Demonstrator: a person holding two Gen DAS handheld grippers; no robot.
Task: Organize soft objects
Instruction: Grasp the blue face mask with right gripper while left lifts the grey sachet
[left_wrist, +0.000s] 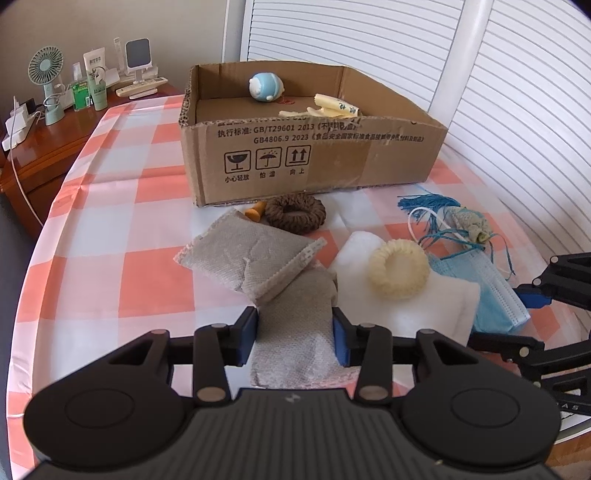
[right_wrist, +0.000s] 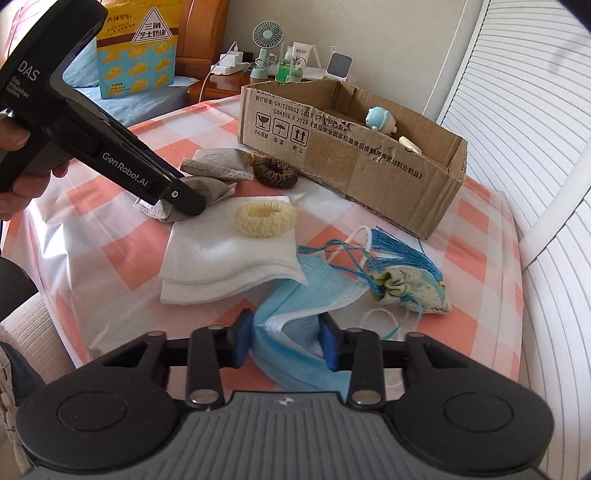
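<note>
Soft things are lying on the checked tabletop (left_wrist: 110, 229) in front of the box (left_wrist: 314, 158), which is holding a blue toy (left_wrist: 265, 87) and yellow scraps (left_wrist: 332, 107). The left gripper (left_wrist: 295, 332) is sitting clamped on a grey pouch (left_wrist: 291, 325); the right gripper (right_wrist: 286, 341) is pinching the mask (right_wrist: 295, 332). Only the right view is showing a bed (right_wrist: 147, 99) and the hand (right_wrist: 14, 162).

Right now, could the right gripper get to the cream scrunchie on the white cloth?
Probably not yet: the right gripper is shut on the blue face mask. Once it lets go, the cream scrunchie lies uncovered on the white cloth, with nothing across the path.
</note>
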